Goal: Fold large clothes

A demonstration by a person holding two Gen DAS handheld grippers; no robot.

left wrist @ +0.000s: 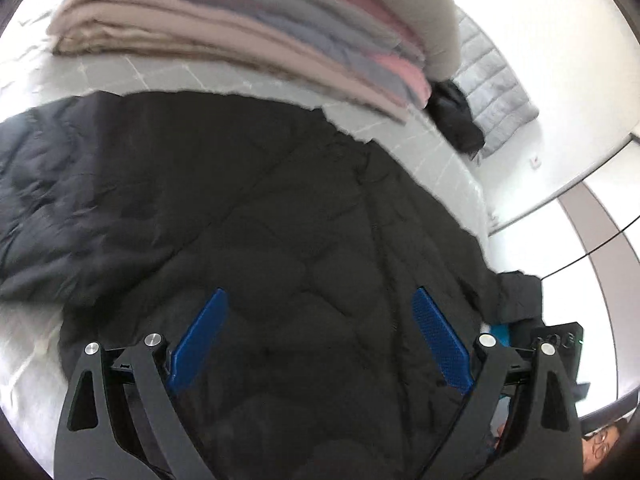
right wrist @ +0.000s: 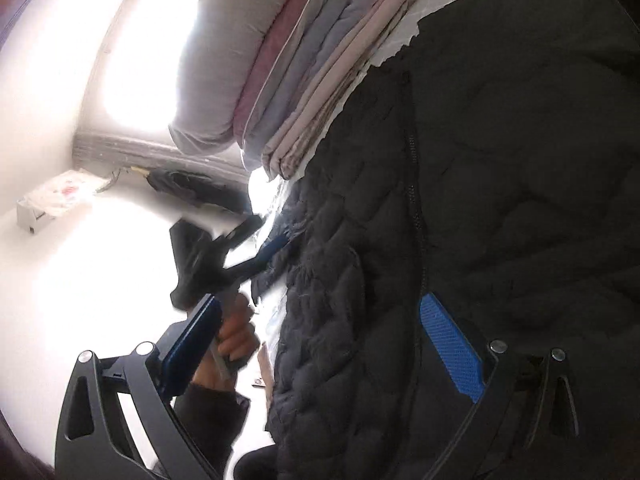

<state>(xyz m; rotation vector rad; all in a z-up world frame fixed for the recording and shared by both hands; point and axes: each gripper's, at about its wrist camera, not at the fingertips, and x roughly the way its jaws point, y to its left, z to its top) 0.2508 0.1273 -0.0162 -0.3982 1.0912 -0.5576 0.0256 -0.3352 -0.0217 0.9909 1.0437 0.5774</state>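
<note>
A black quilted jacket lies spread on a grey-sheeted bed, its zipper running down the middle. My left gripper hovers low over the jacket's body, open, blue pads wide apart with only the jacket's surface between them. In the right wrist view that left gripper shows at the jacket's puffy edge, held by a hand. My right gripper is open too, with one pad against the jacket and the other out past its edge.
A stack of folded beige, grey and pink blankets with a pillow on top sits beyond the jacket. A dark cloth and a grey quilted piece lie at the bed's far corner. White wall to the right.
</note>
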